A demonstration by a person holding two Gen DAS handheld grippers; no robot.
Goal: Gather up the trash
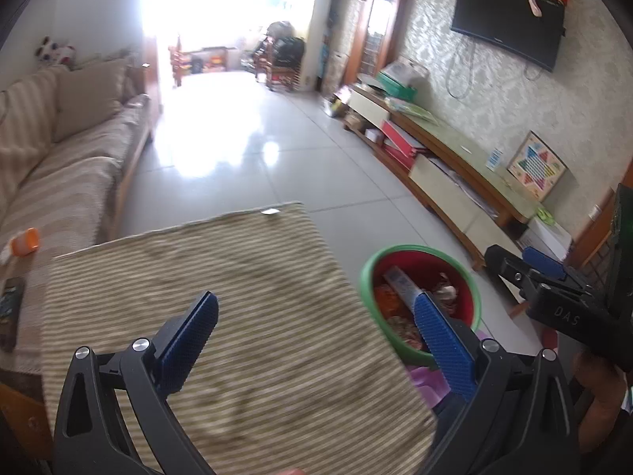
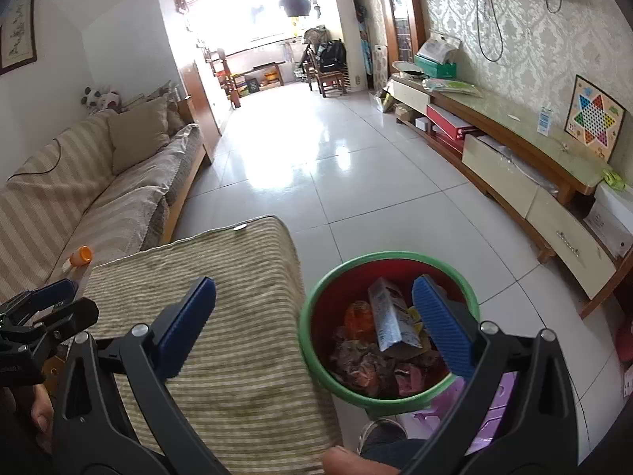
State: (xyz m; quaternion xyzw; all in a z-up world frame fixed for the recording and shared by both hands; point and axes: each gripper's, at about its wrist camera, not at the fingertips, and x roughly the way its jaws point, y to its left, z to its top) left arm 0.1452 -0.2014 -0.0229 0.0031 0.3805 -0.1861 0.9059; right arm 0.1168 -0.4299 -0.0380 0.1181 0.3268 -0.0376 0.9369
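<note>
Trash (image 2: 389, 340) already filled the green-rimmed bin (image 2: 316, 350) standing right of the striped cloth (image 2: 221, 297), a carton (image 2: 389, 318) poking up. Both the left gripper (image 1: 316, 330) and right gripper (image 2: 314, 314) were released and carried nothing. Scanning the cloth before withdrawing seemed wise.

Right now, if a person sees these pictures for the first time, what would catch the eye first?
Most likely the green-rimmed red bin, full of wrappers and standing on the floor beside the striped cloth in the foreground. Next, the glaring bright window area at the far end of the room, mirrored in the glossy floor tiles.
</note>
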